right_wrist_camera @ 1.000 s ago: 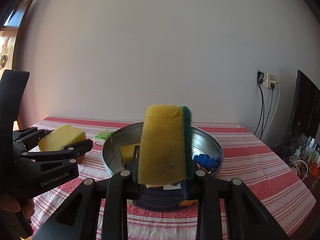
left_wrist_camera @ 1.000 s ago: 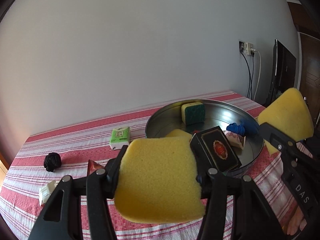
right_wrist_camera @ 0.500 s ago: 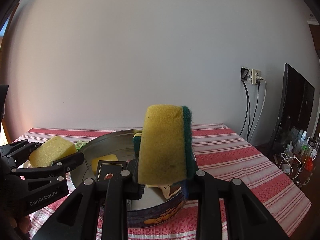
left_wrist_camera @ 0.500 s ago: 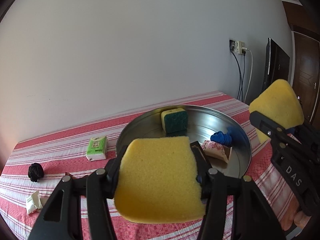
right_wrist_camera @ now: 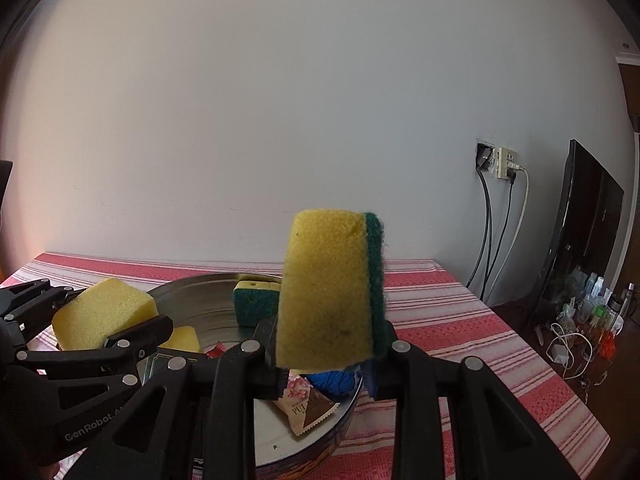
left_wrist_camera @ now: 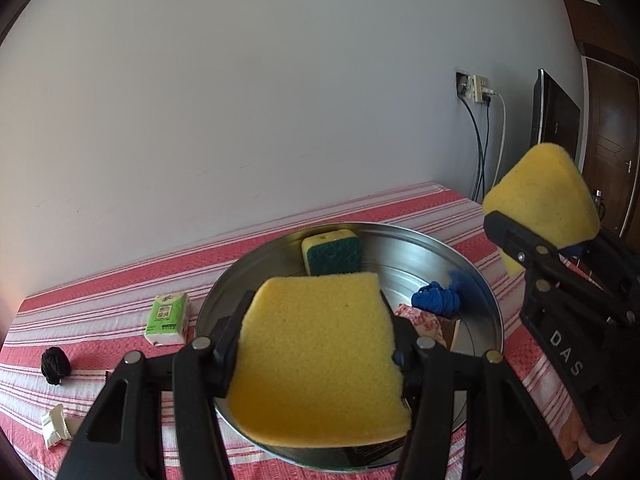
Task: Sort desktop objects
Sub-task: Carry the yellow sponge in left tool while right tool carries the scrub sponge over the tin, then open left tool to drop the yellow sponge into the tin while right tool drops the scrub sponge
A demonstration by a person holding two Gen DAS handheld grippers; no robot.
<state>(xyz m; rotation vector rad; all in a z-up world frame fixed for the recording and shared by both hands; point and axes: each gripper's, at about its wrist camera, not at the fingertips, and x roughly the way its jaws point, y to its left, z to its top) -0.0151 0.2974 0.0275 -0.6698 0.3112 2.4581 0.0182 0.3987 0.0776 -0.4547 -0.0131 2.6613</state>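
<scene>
Left wrist view: the round metal tin (left_wrist_camera: 472, 276) is sliding further under the left claw (left_wrist_camera: 316, 354), which is gripping a plain yellow sponge (left_wrist_camera: 320, 360) above it. Right wrist view: the right claw (right_wrist_camera: 330, 346) is clamping an upright yellow-and-green scouring sponge (right_wrist_camera: 332, 288) over the tin's (right_wrist_camera: 192, 292) near rim on the red-striped table (right_wrist_camera: 460, 320).

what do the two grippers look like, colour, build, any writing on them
Both are matte black plastic with angular, cut-out finger arms joined by round silver rivets. The left gripper carries white "GenRobot.AI" lettering along its side; the right gripper shows white letters "DAS" on its arm. Small blue pieces show at the inner finger bases of each. A bit of bare hand skin shows behind each; no cables or sleeves visible.
</scene>
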